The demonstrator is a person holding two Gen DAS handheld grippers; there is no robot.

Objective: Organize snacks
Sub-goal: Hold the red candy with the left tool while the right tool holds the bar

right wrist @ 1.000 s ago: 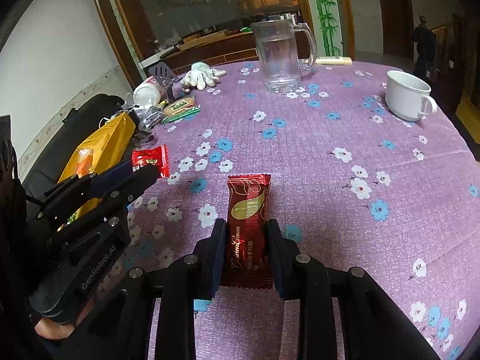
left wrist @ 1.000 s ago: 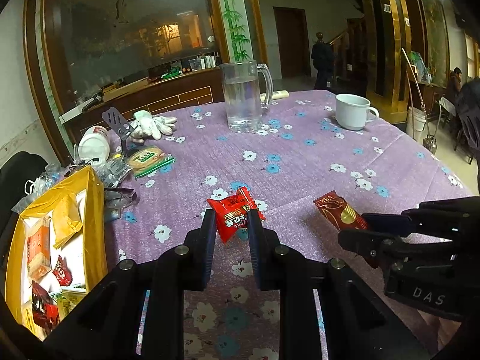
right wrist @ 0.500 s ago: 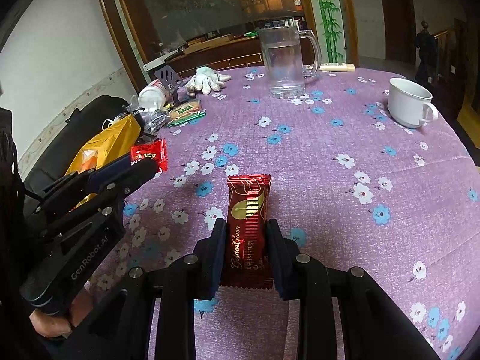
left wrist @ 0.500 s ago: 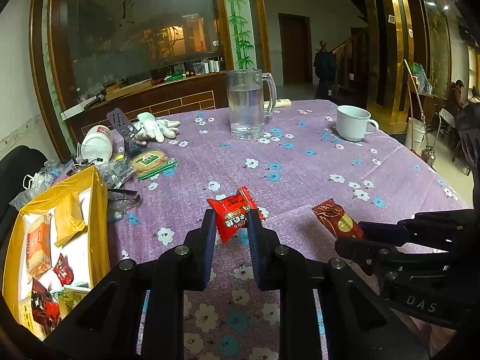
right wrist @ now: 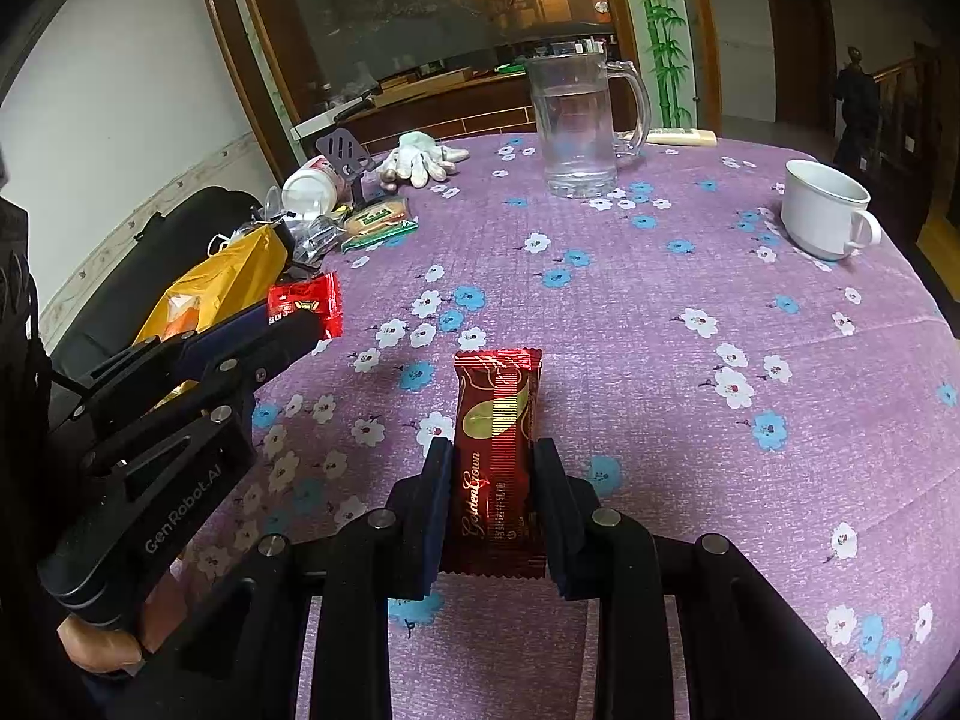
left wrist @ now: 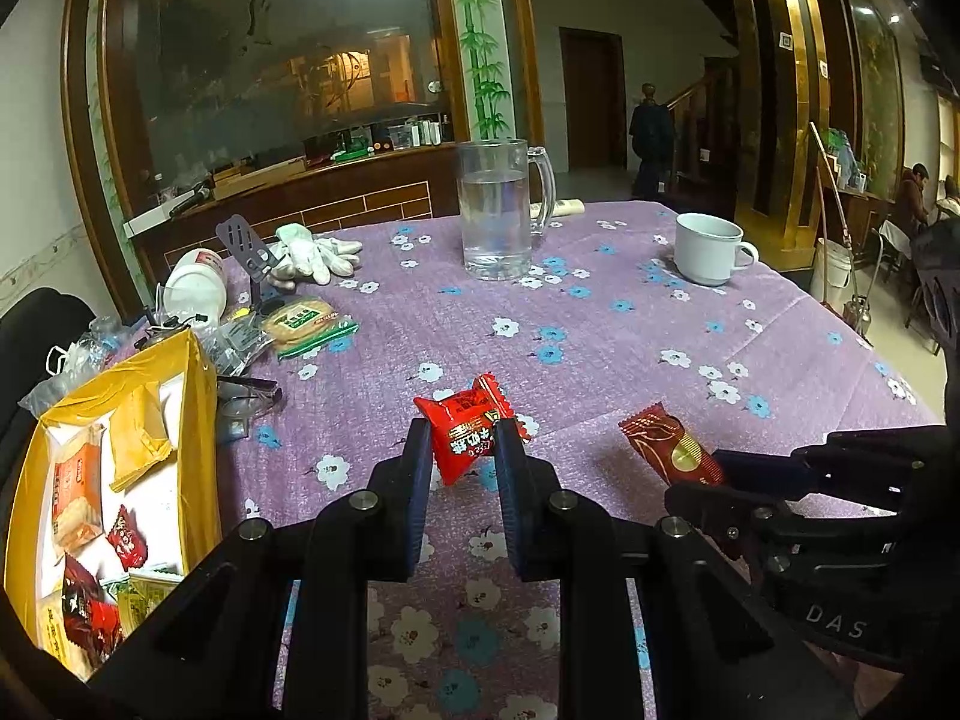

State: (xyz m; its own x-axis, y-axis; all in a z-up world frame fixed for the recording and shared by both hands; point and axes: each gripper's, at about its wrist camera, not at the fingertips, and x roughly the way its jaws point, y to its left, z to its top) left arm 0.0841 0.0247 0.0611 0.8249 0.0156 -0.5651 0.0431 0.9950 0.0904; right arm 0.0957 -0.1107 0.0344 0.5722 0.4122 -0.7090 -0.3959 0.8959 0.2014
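Gripping a red snack packet [left wrist: 465, 435], the left gripper [left wrist: 462, 450] hangs beside the yellow box [left wrist: 201, 420]; the right gripper [right wrist: 492, 480] clamps a dark-red wafer bar [right wrist: 495, 420] over open counter [right wrist: 690, 252].

Left gripper [left wrist: 462, 450] jaws clamp red snack packet [left wrist: 465, 435] above tablecloth [left wrist: 600, 348].

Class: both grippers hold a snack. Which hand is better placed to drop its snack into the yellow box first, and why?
Left. The left gripper, jaws shut on the red snack packet, sits beside the open yellow box. The right gripper, holding the dark red bar, is farther away, beyond the left one.
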